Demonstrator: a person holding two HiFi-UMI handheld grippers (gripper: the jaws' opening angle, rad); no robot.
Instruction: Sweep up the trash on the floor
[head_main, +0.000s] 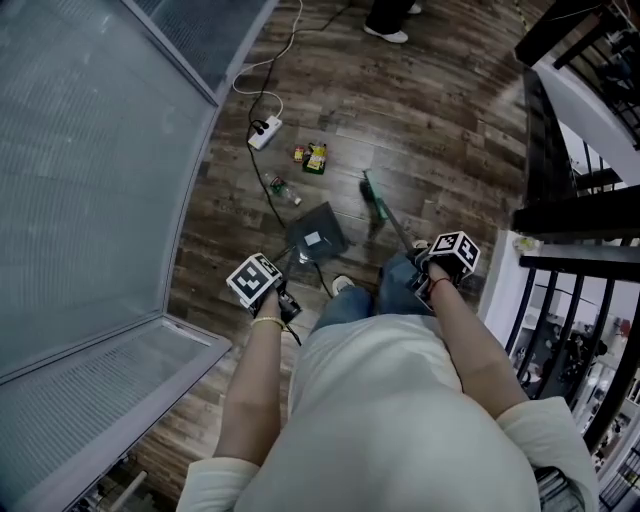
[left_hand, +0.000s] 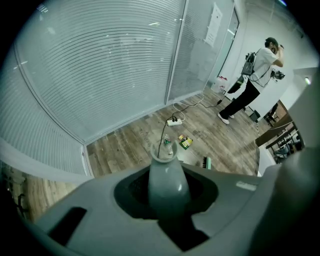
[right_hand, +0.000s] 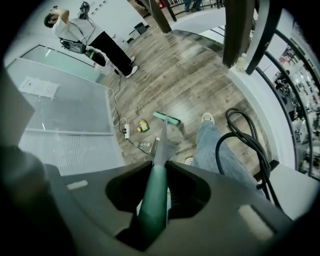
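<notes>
In the head view my left gripper (head_main: 285, 285) is shut on the handle of a dark grey dustpan (head_main: 316, 232) resting on the wooden floor. My right gripper (head_main: 420, 262) is shut on the green handle of a broom whose green head (head_main: 373, 200) sits on the floor to the right of the pan. Beyond the pan lie the trash: a clear plastic bottle (head_main: 285, 190), a yellow-green packet (head_main: 316, 158) and a small red piece (head_main: 298, 154). In the left gripper view the grey dustpan handle (left_hand: 166, 180) fills the jaws. In the right gripper view the broom handle (right_hand: 155, 195) runs between them.
A white power strip (head_main: 264, 132) with its cables lies past the trash, next to the glass partition (head_main: 90, 150) on the left. A black stair railing (head_main: 585, 210) stands at the right. Another person's shoes (head_main: 386, 33) show at the far end. My own legs (head_main: 375, 295) are just behind the pan.
</notes>
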